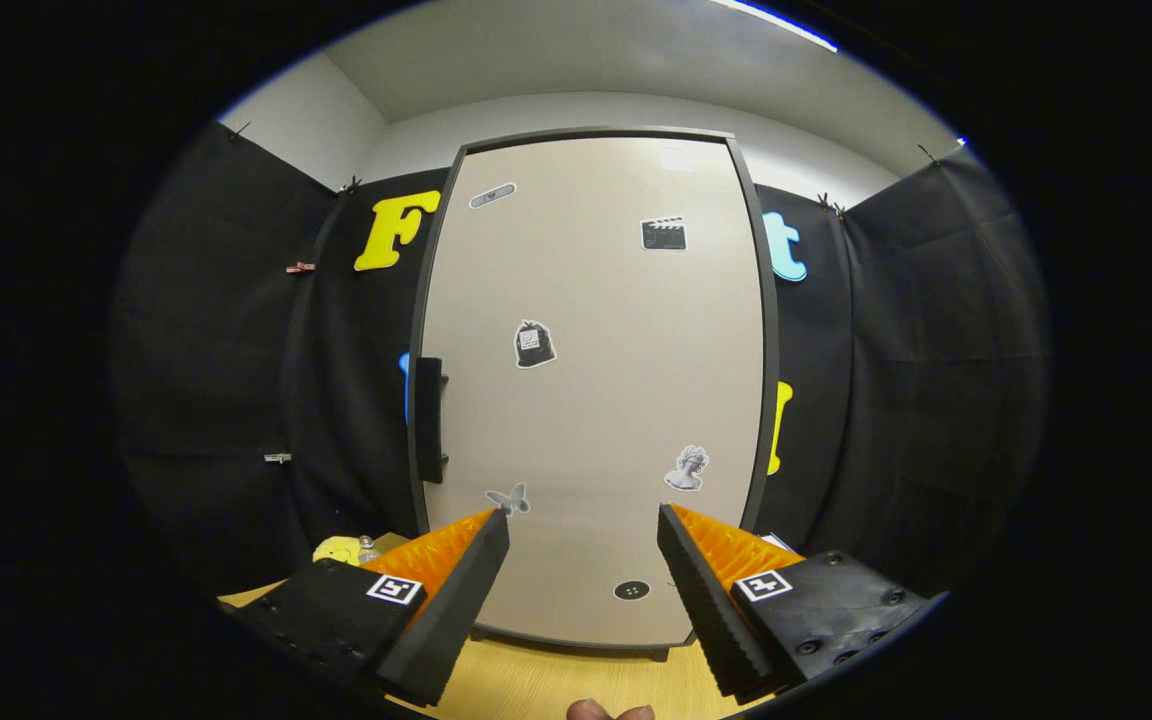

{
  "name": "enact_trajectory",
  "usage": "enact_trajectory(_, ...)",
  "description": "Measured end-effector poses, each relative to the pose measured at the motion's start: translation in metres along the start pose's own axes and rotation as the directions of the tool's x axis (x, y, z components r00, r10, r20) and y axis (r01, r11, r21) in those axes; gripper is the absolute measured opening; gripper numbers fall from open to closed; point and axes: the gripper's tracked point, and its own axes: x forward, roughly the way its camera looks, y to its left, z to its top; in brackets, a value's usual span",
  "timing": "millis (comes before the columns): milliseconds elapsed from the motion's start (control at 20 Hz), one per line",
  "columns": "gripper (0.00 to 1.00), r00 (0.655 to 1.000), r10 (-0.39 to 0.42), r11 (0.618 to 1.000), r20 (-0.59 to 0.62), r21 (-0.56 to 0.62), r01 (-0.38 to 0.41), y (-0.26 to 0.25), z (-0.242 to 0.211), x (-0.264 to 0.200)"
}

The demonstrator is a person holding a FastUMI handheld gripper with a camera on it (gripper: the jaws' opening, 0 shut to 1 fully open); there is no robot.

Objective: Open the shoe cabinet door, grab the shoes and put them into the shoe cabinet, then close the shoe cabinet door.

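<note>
- Gripper (584, 525): fingers spread wide, nothing between them, tips raised toward the lower part of the cabinet door without touching it.
- Shoe cabinet (596, 380): tall, upright, straight ahead at 12 o'clock from the fingers, standing on the wooden surface against the back wall.
- Cabinet door (586, 300): shut, pale beige panel set in a dark frame, covering the whole front.
- Handle (429, 420): dark vertical bar on the door's left edge, at about 10 o'clock from the left fingertip, well apart from it.
- Stickers (534, 344): several small ones scattered over the door; a butterfly shape just above the left fingertip, a bust shape at about 12 o'clock from the right fingertip, a round dark one low between the fingers.
- Wooden surface (536, 680): light wood grain, running beneath the fingers up to the cabinet's foot.
- Yellow object (338, 549): small, resting on the surface at 9 o'clock from the left finger, beside a small clear bottle (367, 548); kind not discernible.
- Black cloth wall (236, 380): draped on both sides of the cabinet and behind it, held up with small clips along the top edge.
- Room above the cloth: plain pale wall (806, 150) and ceiling, with a bright light strip (776, 22) at about 1 o'clock.
- Fingertip of a person (591, 711): just visible at 6 o'clock, below the gap between the fingers.
</note>
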Motion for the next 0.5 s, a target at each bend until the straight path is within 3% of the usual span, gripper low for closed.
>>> enact_trajectory(500, 0.97, 0.999, 0.036, 0.999, 0.021, -0.005, -0.036, -0.0052, 0.0007, -0.0041)
